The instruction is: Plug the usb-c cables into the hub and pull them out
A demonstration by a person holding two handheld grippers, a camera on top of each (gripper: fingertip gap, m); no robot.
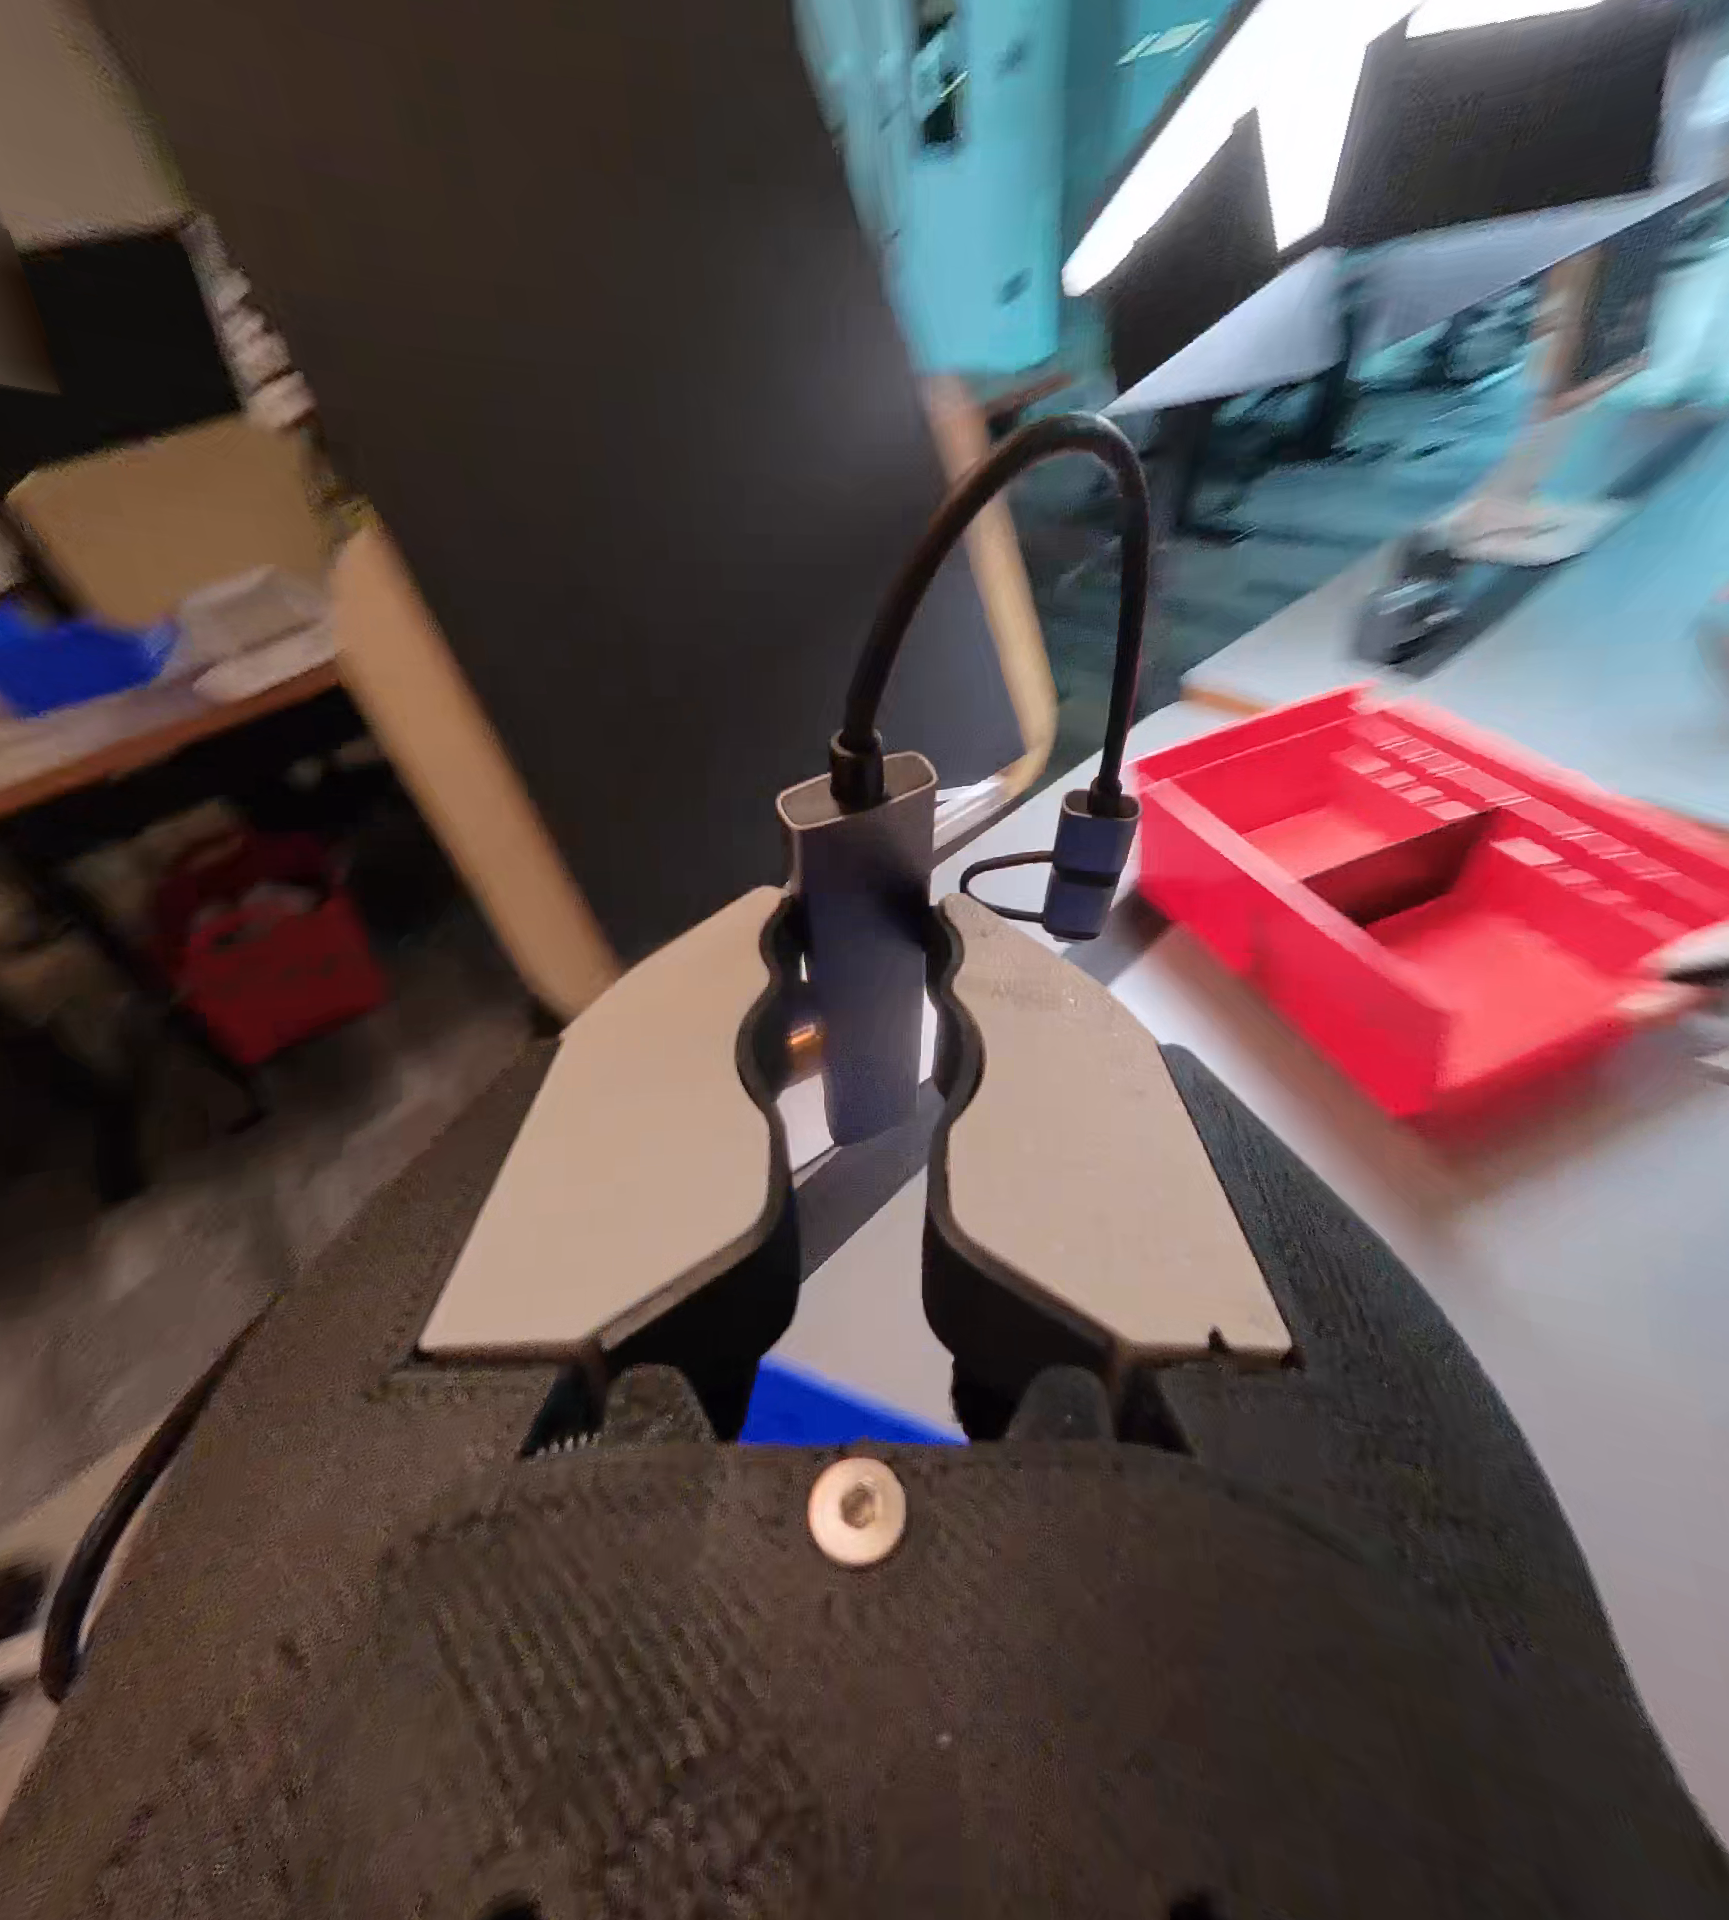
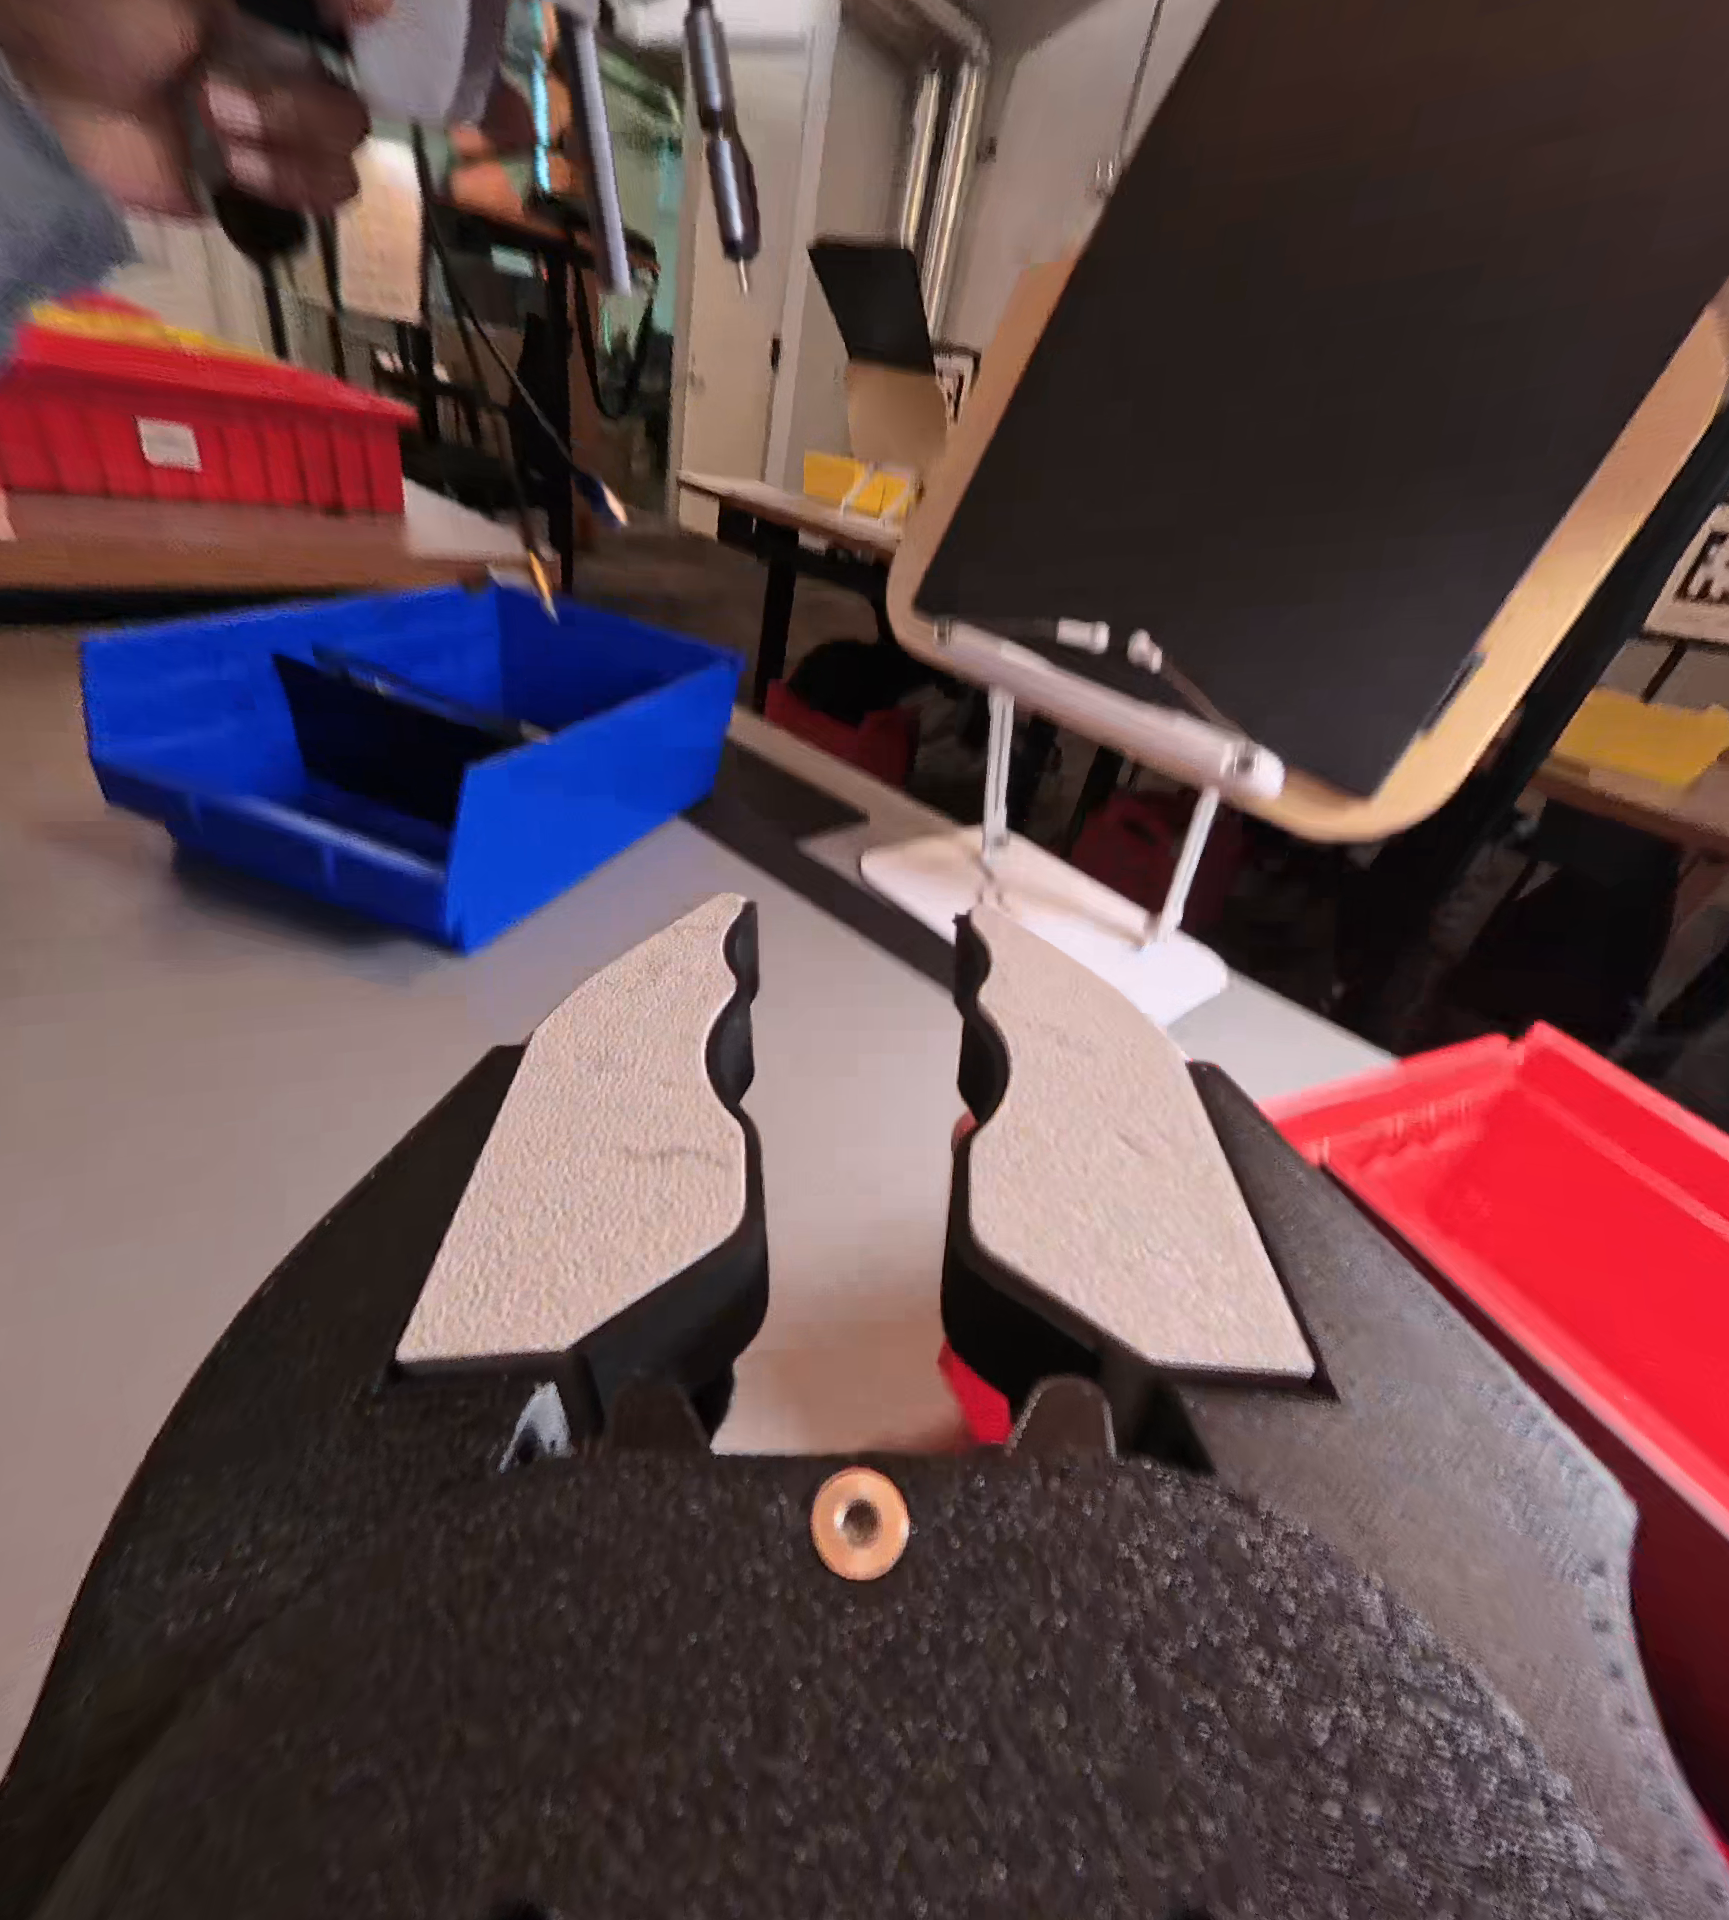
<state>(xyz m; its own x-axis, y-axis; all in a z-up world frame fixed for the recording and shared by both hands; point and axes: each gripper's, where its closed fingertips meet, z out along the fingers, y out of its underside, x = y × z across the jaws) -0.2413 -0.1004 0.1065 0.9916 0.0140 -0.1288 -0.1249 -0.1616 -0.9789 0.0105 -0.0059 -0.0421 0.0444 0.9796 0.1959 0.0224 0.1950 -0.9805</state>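
Observation:
In the left wrist view my left gripper (image 1: 862, 925) is shut on a grey USB hub (image 1: 862, 935), held upright above the table edge. The hub's own black cable (image 1: 1005, 499) loops up from its top and hangs down to a grey plug with an adapter (image 1: 1088, 862) dangling on the right. In the right wrist view my right gripper (image 2: 855, 945) is open and empty, low over the grey table (image 2: 112, 1091). At the top left of that view a hand (image 2: 247, 125) holds the other gripper, with the hub's dangling plug (image 2: 725, 156) beside it, all blurred.
A red bin (image 1: 1411, 914) sits on the table right of the hub; it also shows at the right edge of the right wrist view (image 2: 1587, 1247). A blue bin (image 2: 403, 758) holding dark items stands ahead on the left. A dark tablet (image 2: 1359, 364) on a white stand (image 2: 1047, 914) stands at the table's far edge. Tip to tip, the grippers are about 30 cm apart.

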